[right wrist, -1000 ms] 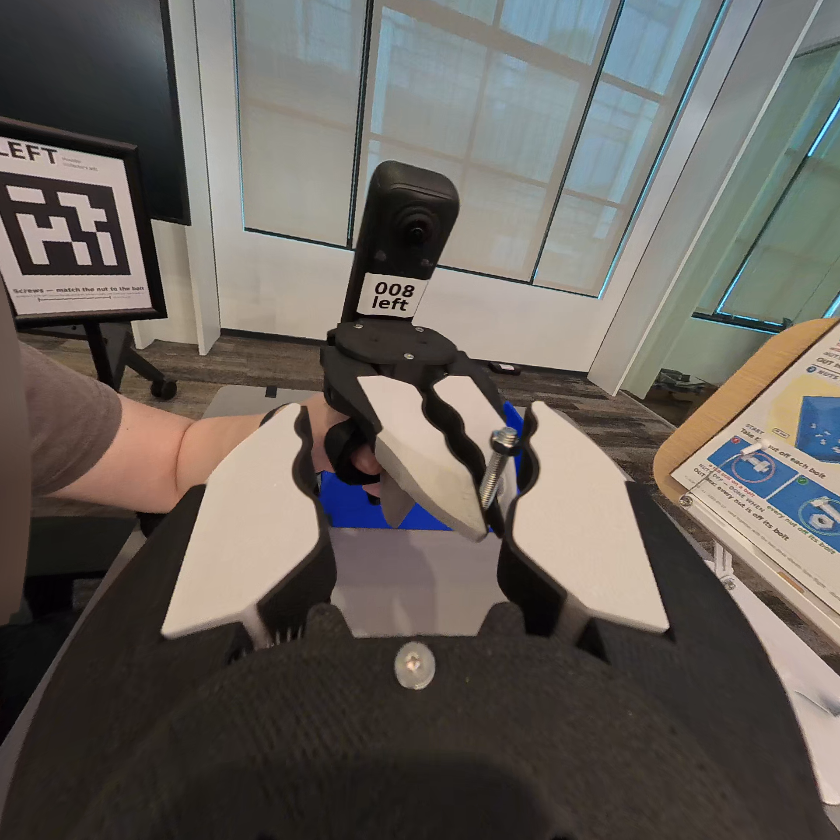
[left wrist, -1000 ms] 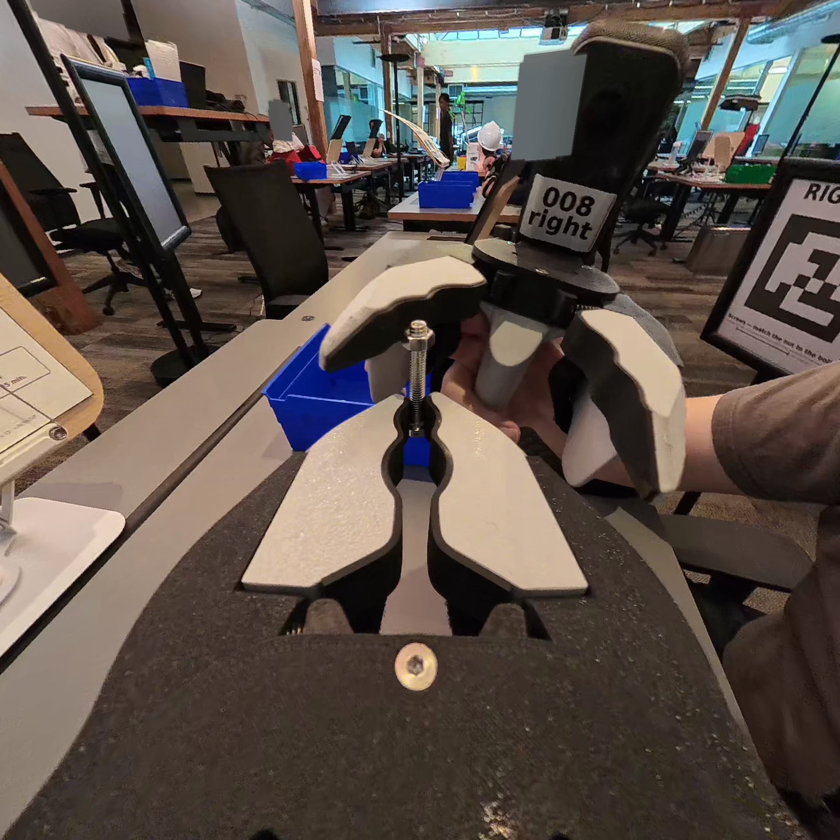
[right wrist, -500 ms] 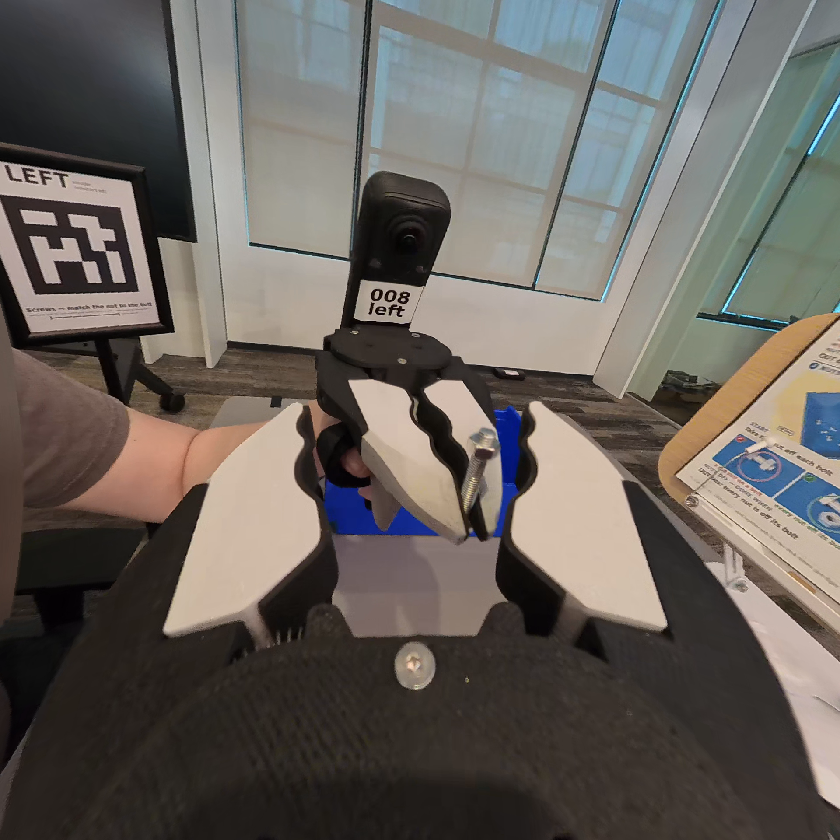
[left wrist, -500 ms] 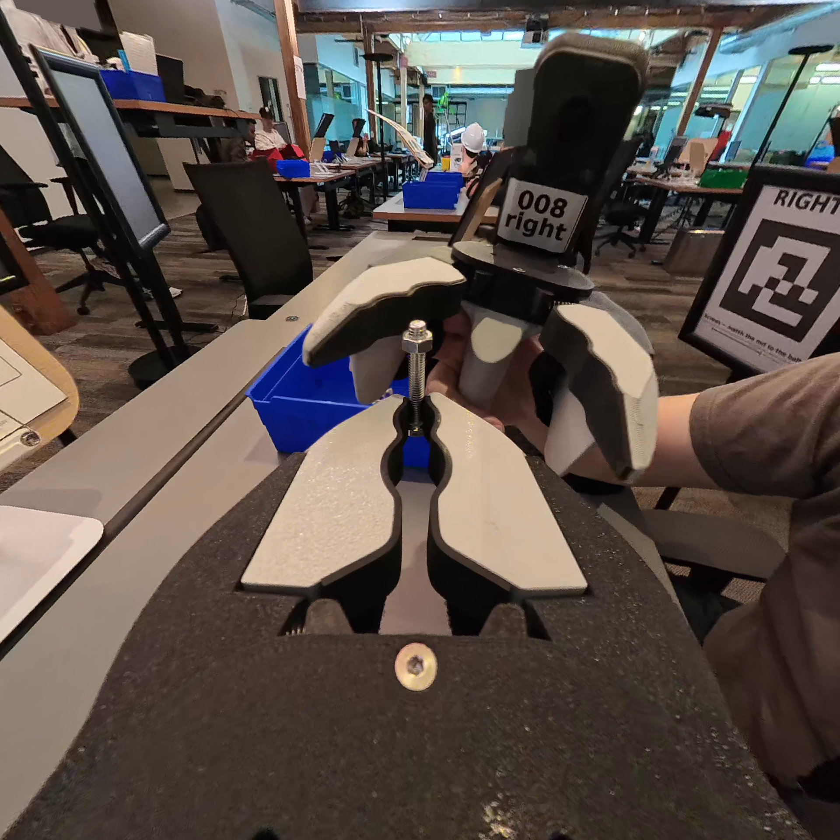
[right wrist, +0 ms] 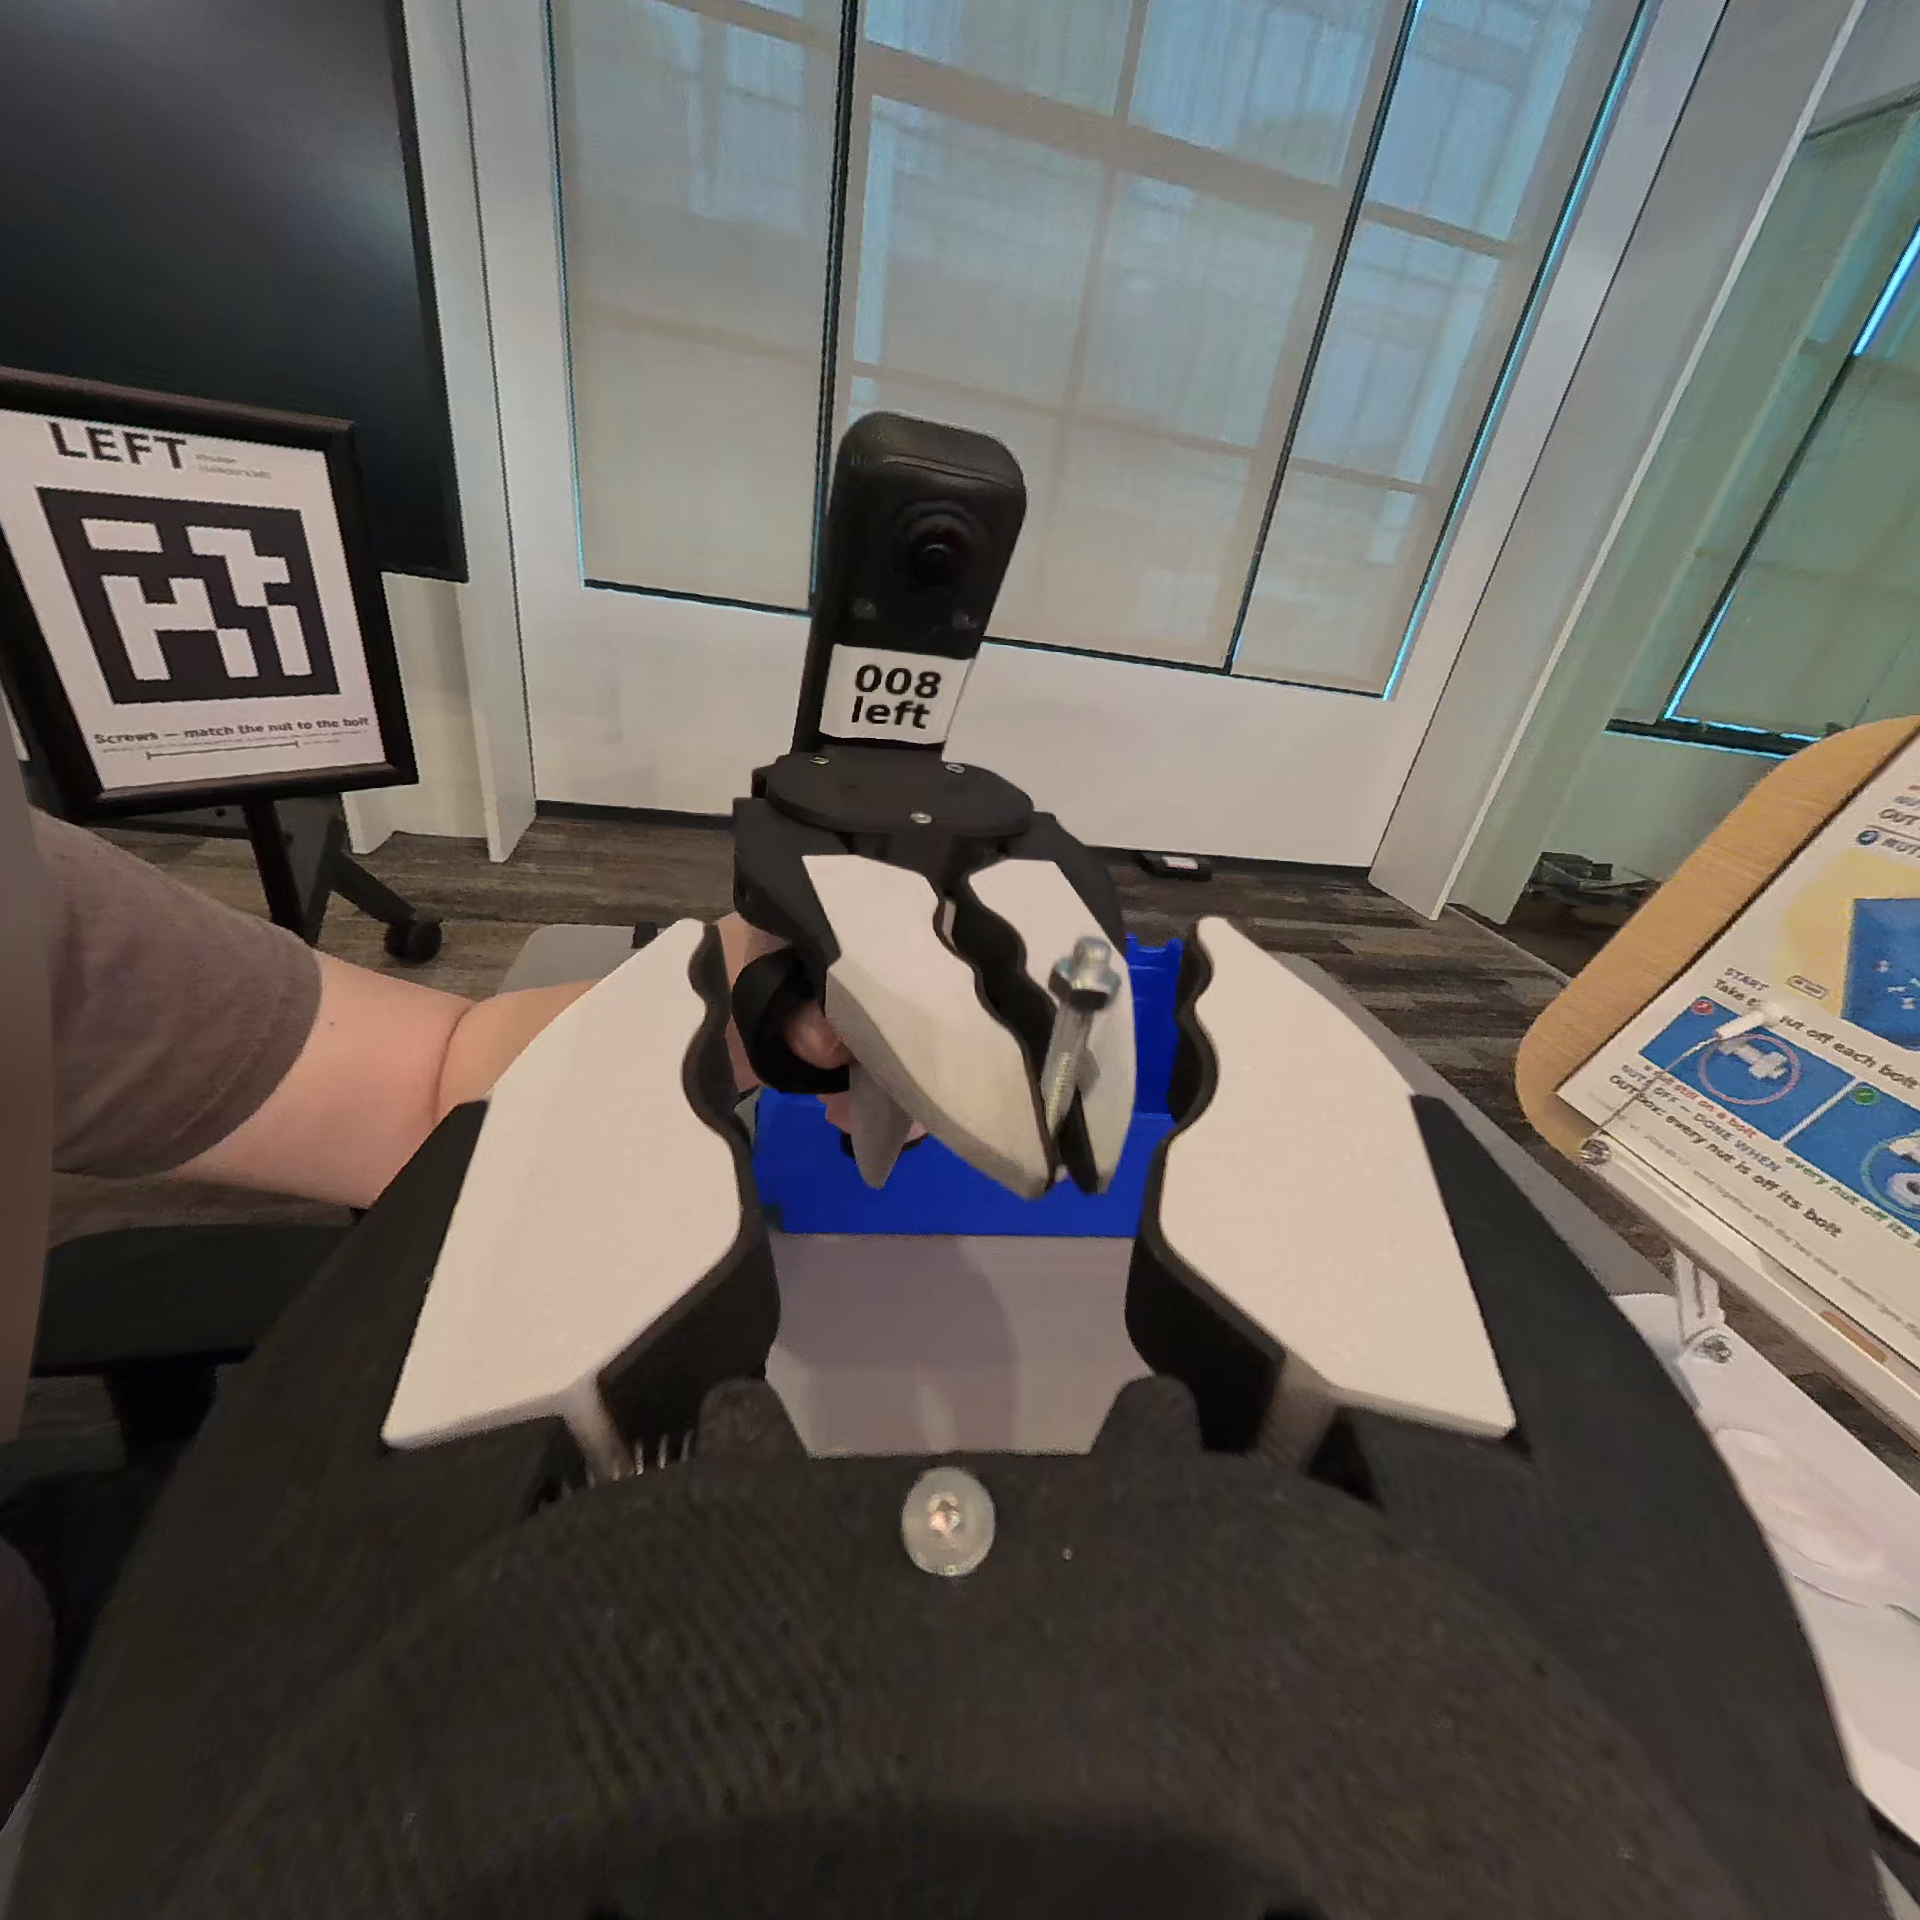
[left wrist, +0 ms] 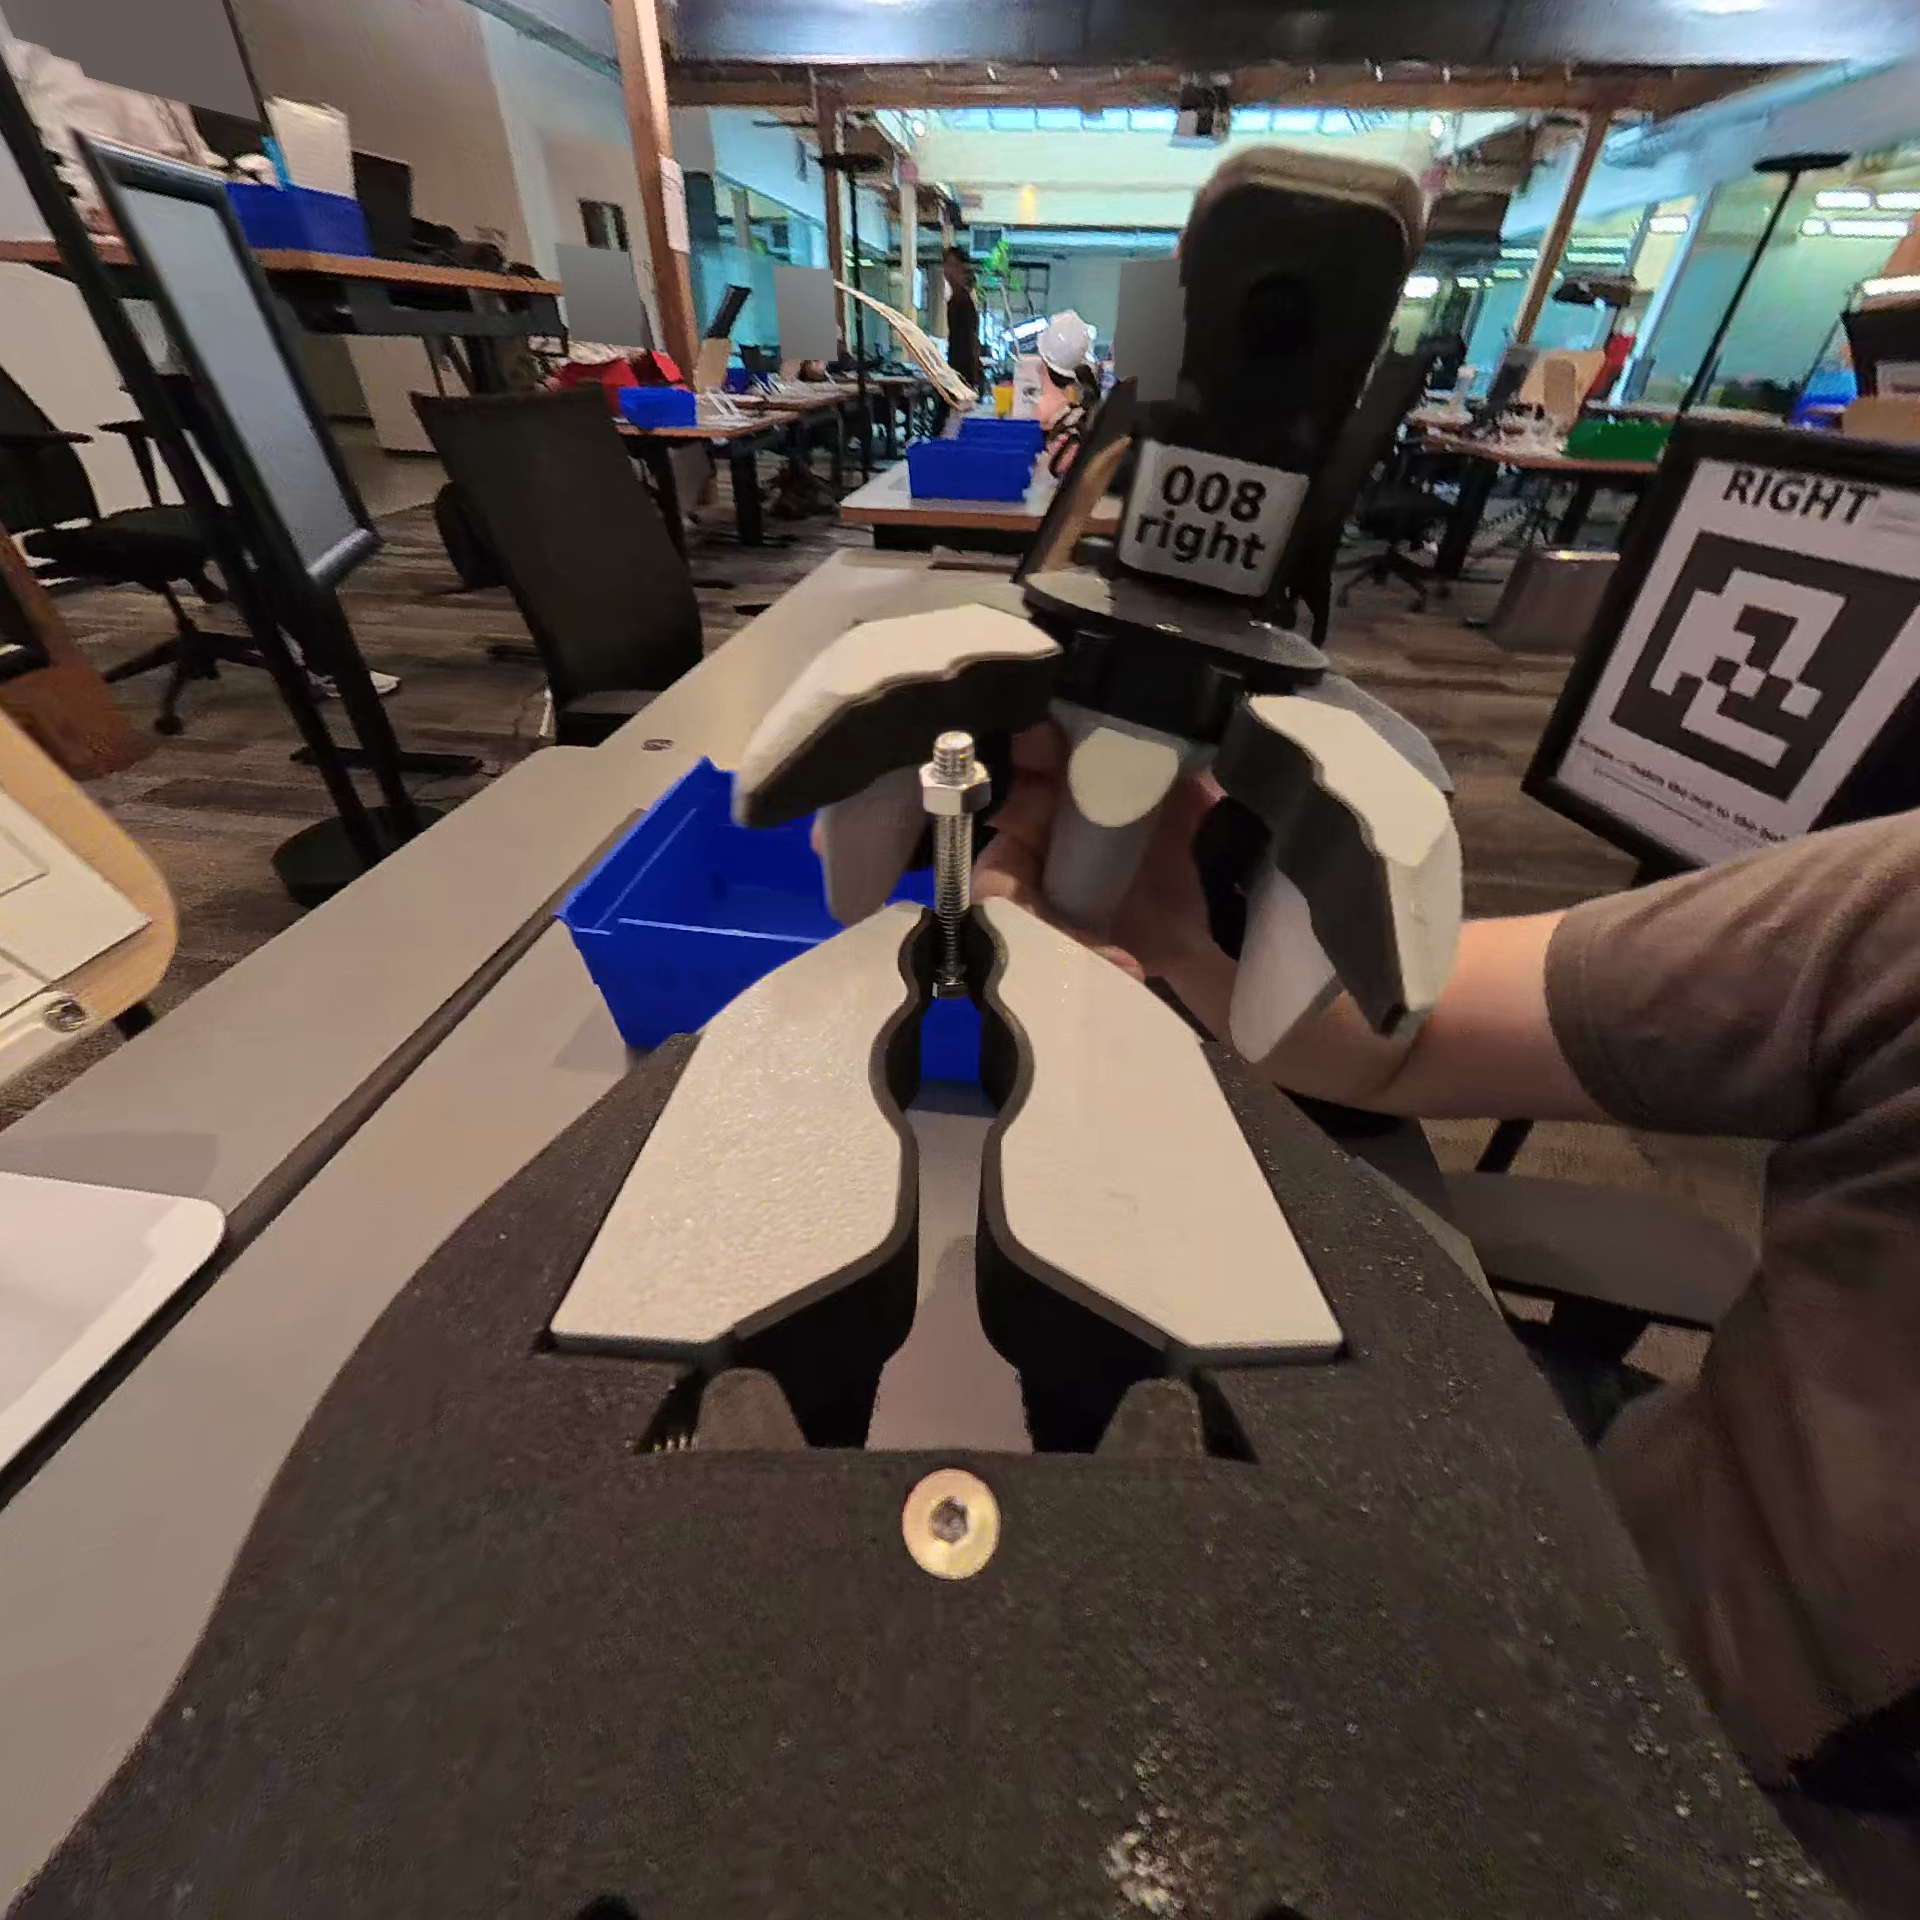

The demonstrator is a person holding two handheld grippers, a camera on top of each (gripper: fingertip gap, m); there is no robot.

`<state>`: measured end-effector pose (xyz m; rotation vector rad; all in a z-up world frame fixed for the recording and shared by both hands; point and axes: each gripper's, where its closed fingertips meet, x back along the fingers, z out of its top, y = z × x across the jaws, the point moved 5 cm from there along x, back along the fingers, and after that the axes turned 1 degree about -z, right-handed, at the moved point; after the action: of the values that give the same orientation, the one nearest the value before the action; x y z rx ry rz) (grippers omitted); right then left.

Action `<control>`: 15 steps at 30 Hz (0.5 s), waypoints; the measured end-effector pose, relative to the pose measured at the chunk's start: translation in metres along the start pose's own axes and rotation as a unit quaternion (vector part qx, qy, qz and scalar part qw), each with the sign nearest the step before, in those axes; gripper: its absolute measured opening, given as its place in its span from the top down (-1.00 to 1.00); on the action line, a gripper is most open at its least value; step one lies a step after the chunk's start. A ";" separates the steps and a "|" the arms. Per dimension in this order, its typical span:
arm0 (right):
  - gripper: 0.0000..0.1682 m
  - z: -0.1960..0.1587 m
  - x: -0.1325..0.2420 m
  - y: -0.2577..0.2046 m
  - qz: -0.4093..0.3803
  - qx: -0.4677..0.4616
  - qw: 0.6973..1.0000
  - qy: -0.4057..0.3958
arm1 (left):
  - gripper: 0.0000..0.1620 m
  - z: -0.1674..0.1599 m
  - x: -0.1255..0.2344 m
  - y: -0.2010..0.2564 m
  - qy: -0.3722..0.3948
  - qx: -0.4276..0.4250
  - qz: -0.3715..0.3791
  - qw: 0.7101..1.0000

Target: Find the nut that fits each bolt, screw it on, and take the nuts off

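Grip by left hand-held gripper (left wrist: 951, 935): clenched on the lower end of the bolt (left wrist: 953, 883), holding it upright in the left wrist view and leaning a little in the right wrist view. Head end hidden between the pads, so no telling which end is down.

Nut (left wrist: 953, 798) near the top of the thread, with a short stub of thread showing above it. A second ago sat flush with the tip; now a turn or so lower. Judged from that: found the fit, threading started, most of the shank left bare below.

Right hand-held gripper (right wrist: 951, 987): released, fingers spread wide, holding nothing. One finger arching just above and behind the nut, not clearly touching it; the other well off to the side. Spread just as wide in both earlier frames, only shifted slightly around the bolt top. Probably between turns, lining up for another pinch on the nut.

Beyond the grippers: blue bin (left wrist: 665, 935) on the tabletop (left wrist: 312, 1039), directly behind the bolt. Contents not visible from here.
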<state>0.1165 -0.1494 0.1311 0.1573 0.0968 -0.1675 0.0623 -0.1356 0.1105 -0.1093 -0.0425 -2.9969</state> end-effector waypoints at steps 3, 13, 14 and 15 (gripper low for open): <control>0.01 -0.003 -0.004 -0.006 0.018 0.007 1.000 -0.012 | 0.94 -0.004 -0.005 0.000 -0.009 -0.001 0.004 1.000; 0.03 0.004 0.004 0.002 -0.008 0.009 1.000 0.007 | 0.94 0.002 0.008 -0.008 0.010 0.025 0.005 1.000; 0.03 0.003 0.002 0.001 -0.008 0.009 1.000 0.007 | 0.94 0.001 0.004 -0.004 0.007 0.021 -0.003 1.000; 0.03 0.001 0.001 0.000 -0.002 0.007 1.000 0.004 | 0.94 0.000 0.001 -0.001 0.003 0.018 -0.008 1.000</control>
<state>0.1174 -0.1499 0.1320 0.1714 0.1033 -0.1717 0.0609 -0.1349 0.1107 -0.0978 -0.0957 -3.0105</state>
